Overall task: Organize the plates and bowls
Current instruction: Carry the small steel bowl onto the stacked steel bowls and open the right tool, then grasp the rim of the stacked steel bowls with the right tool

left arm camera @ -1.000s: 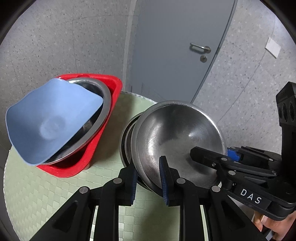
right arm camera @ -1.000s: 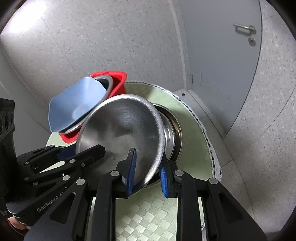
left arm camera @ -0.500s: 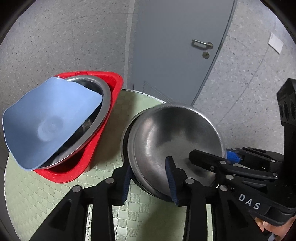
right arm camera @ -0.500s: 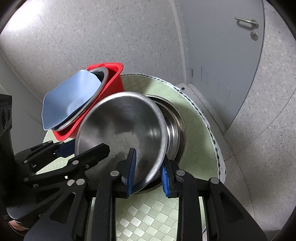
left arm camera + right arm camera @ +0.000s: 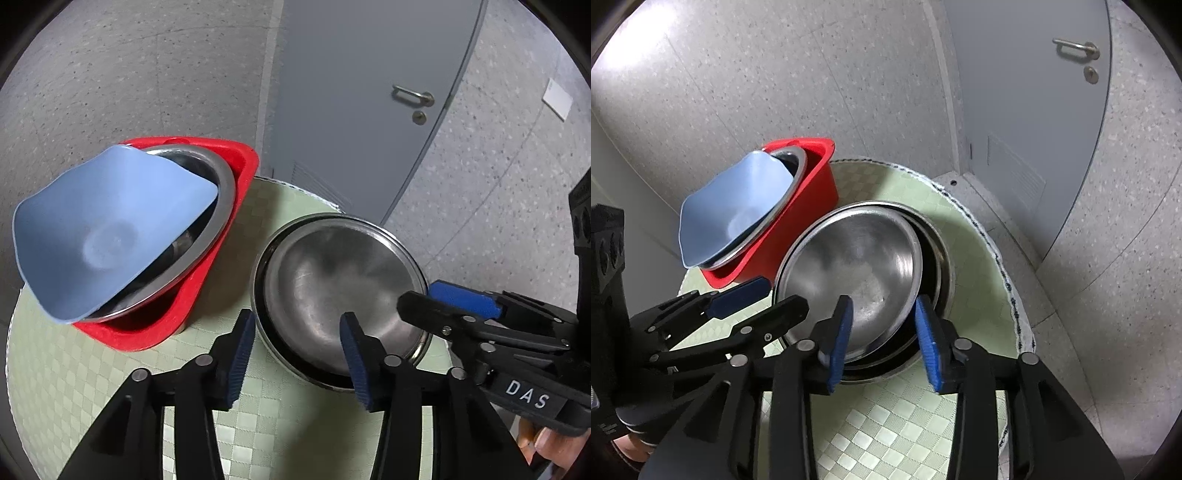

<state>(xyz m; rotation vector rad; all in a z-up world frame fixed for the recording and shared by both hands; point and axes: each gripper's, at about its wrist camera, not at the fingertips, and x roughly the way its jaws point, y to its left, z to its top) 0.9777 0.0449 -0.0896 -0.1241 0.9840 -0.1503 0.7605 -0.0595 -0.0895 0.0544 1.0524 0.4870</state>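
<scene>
A steel bowl [image 5: 332, 280] rests nested on top of a stack of steel bowls [image 5: 938, 258] on the round green table. It also shows in the right wrist view [image 5: 849, 258]. My left gripper [image 5: 297, 354] is open, its fingers either side of the bowl's near rim without gripping it. My right gripper [image 5: 884, 336] is open too, straddling the opposite rim. A red tub [image 5: 236, 206] at the left holds a tilted steel bowl [image 5: 221, 206] and a blue plate [image 5: 103, 229] leaning in it.
The round table has a green checked cloth [image 5: 92, 369] and its edge [image 5: 1004, 280] lies just right of the stack. Grey speckled walls and a grey door [image 5: 369, 92] stand behind. The red tub also shows in the right wrist view [image 5: 809, 206].
Both grippers held the steel bowl tilted above the stack; they lowered it into the stack and opened, letting it go.
</scene>
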